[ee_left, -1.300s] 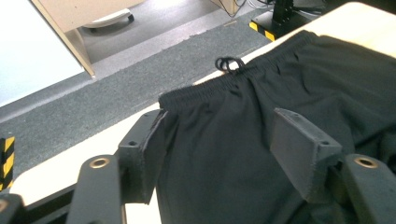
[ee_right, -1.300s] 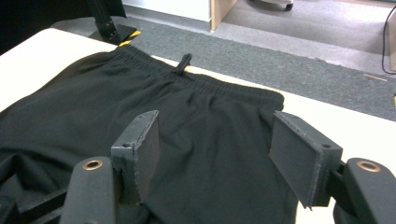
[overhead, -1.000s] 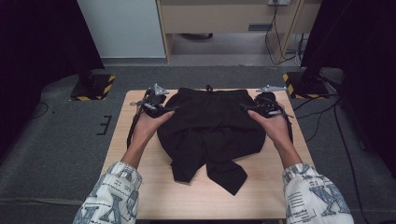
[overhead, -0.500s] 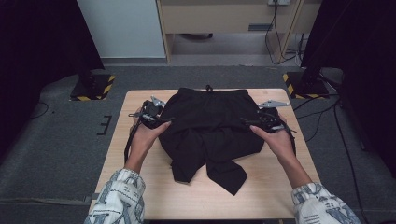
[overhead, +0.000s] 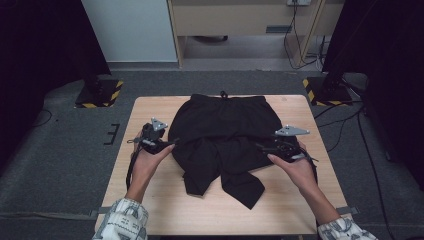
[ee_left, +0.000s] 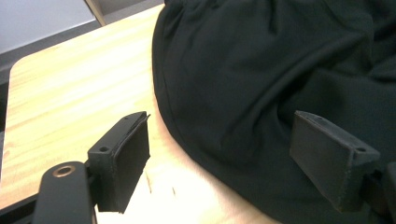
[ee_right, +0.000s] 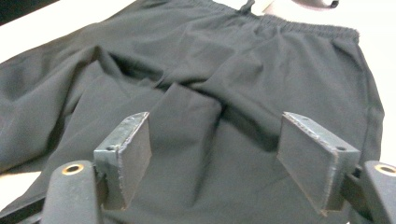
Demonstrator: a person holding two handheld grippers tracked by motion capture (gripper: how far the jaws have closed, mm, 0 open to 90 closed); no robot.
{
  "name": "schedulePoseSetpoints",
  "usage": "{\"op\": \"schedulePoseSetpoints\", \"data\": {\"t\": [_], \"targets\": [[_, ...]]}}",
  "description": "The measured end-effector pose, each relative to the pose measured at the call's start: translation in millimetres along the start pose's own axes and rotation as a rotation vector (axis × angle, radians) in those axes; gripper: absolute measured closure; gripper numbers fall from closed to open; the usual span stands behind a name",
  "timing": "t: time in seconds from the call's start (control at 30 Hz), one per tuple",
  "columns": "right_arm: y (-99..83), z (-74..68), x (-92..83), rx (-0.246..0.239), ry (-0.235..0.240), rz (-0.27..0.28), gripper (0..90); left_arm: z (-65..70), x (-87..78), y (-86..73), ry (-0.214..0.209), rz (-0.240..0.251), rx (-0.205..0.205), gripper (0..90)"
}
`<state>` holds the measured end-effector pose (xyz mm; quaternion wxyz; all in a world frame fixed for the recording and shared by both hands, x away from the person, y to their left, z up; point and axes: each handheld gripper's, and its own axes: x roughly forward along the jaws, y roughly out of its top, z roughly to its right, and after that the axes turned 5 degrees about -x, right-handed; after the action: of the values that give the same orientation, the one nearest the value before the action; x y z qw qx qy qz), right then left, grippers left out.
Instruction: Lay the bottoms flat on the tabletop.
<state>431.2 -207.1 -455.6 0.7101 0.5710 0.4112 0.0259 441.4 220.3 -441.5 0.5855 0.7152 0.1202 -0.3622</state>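
The black shorts (overhead: 225, 135) lie crumpled on the middle of the bench (overhead: 150, 200), waistband and drawstring toward the far edge, the leg ends bunched and folded toward the near edge. How the folded legs overlap is hard to make out in the high view, since the dark cloth swallows its own creases. In the left gripper view the shorts (ee_left: 280, 93) are cut off at the top and right, with only a curved hem lying on the wood. In the right gripper view the cloth (ee_right: 210, 116) runs off the left and bottom, and the elastic waistband shows near the top.

The left tongs (overhead: 170, 144) sit at the shorts' left side, near the bench's left edge, jaws spread, one over bare wood and one over the cloth, nothing pinched. The right tongs (overhead: 262, 147) sit at the shorts' right side; their jaws, just now narrowing a little, stand spread above the cloth, not pinching it.

The bench is pale wood on a grey carpeted floor (overhead: 60, 165). Beyond its far edge stand a light cabinet (overhead: 130, 30) and dark curtains (overhead: 45, 45), with yellow-and-black striped stand bases (overhead: 97, 95) off both far corners.
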Motion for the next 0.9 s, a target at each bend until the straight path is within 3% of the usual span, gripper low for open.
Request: {"op": "schedulePoseSetpoints", "data": {"t": [0.17,0.37,0.5,0.67,0.8,0.83,0.9], "targets": [[-5.8,-8.0,-3.7,-0.013,0.026,-0.001,37.6,5.9,-5.4,-27.8,-0.034,0.019,-0.002,19.6],[-15.7,-15.2,-3.0,-0.031,0.047,-0.009,46.1,17.5,-3.2,-54.0,-0.044,0.003,0.035,20.3],[-25.2,-19.6,2.9,-0.035,0.055,-0.025,52.5,22.3,2.3,-59.3,-0.064,0.013,0.028,20.2],[-40.9,-28.5,4.3,-0.057,0.089,-0.033,64.3,36.2,2.6,-58.6,-0.129,0.078,0.04,20.1],[-49.8,-34.7,3.6,-0.064,0.096,-0.043,64.7,48.3,2.0,-59.4,-0.174,0.103,0.075,19.5],[-56.0,-40.7,3.1,-0.07,0.095,-0.048,59.6,55.7,2.1,-62.8,-0.205,0.102,0.091,19.5],[-57.5,-45.6,3.9,-0.061,0.096,-0.053,52.2,62.3,4.3,-65.3,-0.209,0.081,0.132,19.1]]}}
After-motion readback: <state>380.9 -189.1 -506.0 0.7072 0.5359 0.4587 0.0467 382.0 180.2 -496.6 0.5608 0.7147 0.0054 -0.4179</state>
